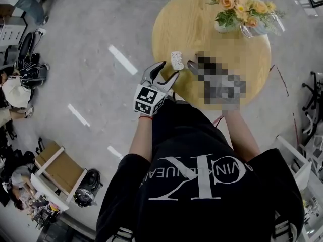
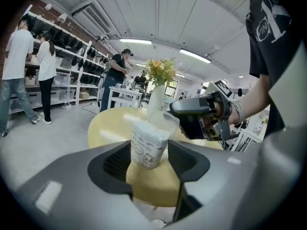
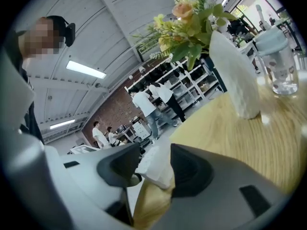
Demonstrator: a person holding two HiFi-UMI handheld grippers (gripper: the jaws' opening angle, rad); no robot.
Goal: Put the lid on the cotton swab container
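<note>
cotton swab container [image 2: 147,147] stands full of swabs [image 2: 151,131]; right gripper [image 2: 174,111] holds its lid [image 2: 169,122].

A round wooden table [image 1: 189,26] stands on a grey floor [image 1: 91,34]. A small cotton swab container [image 1: 177,60] sits on it, near the edge. At the far side stands a white vase [image 3: 235,75] of flowers [image 3: 184,20]. Just beside the vase is what may be a clear glass jar [image 3: 280,68].

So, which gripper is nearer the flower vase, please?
Right. The right gripper is over the table, short of the flower vase; the left gripper is at the table's edge, farther off.
</note>
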